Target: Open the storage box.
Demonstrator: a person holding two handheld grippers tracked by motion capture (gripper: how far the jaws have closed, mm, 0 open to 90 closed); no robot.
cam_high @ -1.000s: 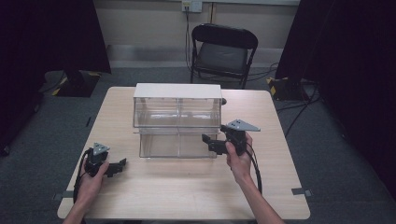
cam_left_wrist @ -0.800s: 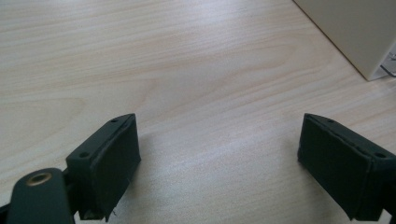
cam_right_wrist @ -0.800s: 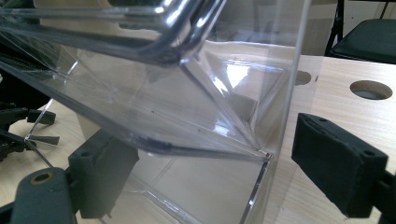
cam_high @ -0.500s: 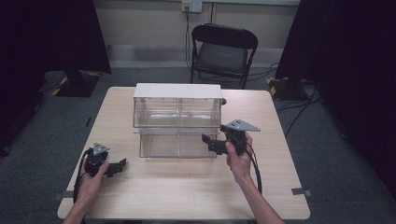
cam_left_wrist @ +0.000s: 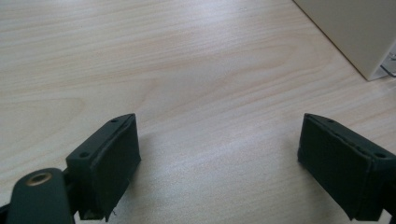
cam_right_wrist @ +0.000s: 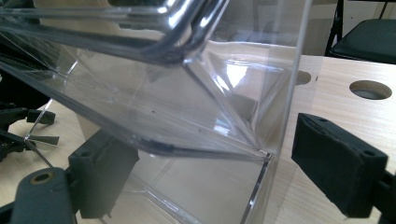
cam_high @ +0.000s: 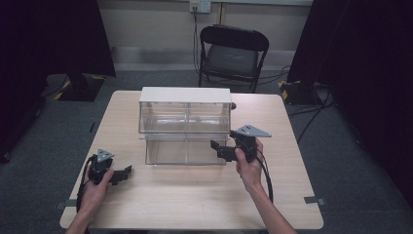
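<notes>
The right gripper (cam_high: 220, 148) has its jaws wide apart at the right front corner of the clear plastic drawer cabinet (cam_high: 185, 126), which stands at the table (cam_high: 195, 195) centre. The left gripper (cam_high: 124, 173), also wide and holding nothing, rests at 8 o'clock from the cabinet, its hand low on the table.

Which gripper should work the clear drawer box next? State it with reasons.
Right. The right gripper is at the clear drawer box's lower right corner, jaws open astride its edge. The left gripper rests open on the table, apart from the box.
</notes>
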